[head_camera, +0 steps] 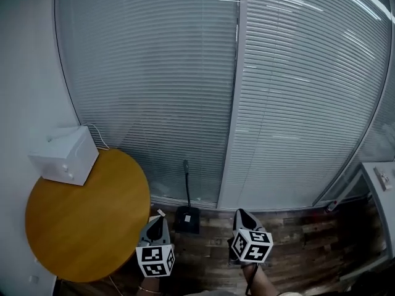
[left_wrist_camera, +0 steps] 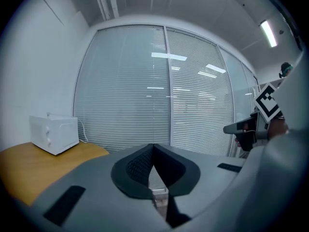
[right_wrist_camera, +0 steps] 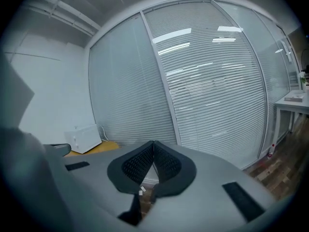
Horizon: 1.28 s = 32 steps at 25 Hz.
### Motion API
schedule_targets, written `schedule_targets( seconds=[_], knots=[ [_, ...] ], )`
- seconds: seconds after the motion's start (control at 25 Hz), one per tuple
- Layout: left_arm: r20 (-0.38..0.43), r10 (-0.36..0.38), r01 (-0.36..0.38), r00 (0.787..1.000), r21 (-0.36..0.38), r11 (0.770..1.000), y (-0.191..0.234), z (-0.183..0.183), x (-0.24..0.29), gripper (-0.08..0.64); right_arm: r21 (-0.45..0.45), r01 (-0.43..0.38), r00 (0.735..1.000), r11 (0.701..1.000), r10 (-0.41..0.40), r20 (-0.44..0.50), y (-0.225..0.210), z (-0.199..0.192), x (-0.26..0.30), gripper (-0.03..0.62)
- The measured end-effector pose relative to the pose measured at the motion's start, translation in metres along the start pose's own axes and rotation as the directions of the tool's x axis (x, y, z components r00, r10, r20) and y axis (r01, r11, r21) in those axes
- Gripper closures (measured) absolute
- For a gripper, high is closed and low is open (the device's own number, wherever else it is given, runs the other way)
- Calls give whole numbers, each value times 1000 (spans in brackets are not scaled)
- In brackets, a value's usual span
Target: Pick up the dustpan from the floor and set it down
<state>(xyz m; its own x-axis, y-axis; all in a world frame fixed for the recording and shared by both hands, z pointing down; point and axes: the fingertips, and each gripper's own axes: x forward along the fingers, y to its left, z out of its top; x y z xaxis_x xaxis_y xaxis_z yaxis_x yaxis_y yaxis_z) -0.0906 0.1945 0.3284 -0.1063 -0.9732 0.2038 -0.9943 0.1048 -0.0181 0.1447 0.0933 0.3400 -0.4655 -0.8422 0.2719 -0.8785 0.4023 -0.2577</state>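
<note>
Head view: my left gripper [head_camera: 155, 223] and my right gripper [head_camera: 241, 215] are held side by side low over the wooden floor [head_camera: 296, 245], both pointing toward the window blinds [head_camera: 154, 91]. In each gripper view my fingers are closed tip to tip, with nothing between them. The dustpan [head_camera: 187, 219] stands on the floor between and just ahead of the two grippers, its handle [head_camera: 186, 180] upright before the blinds. At left, a round tabletop [head_camera: 86, 221] bears a white box [head_camera: 65, 156].
</note>
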Motion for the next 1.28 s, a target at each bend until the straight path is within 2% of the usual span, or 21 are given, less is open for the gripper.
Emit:
schedule_targets(
  seconds=[0.2,0.48,0.96,1.28],
  knots=[
    [-33,22,-23,999,-24,999,8,-9,20,543,18,-7,999,1000,7,-46,-7,-12,23,560],
    [-34,5,-7,999,-46,999,16,-11,73,543,4,11,997,1000,-10,-79,-17,-16,62,560],
    [16,-5,6,1000,-72,997,56,31,185,543,-42,41,999,998,-42,-32,-23,46,156,560],
    [30,19,-15,999,-142,990,95,38,245,543,-93,50,999,994,-51,-4,-12,84,221,560]
  ],
)
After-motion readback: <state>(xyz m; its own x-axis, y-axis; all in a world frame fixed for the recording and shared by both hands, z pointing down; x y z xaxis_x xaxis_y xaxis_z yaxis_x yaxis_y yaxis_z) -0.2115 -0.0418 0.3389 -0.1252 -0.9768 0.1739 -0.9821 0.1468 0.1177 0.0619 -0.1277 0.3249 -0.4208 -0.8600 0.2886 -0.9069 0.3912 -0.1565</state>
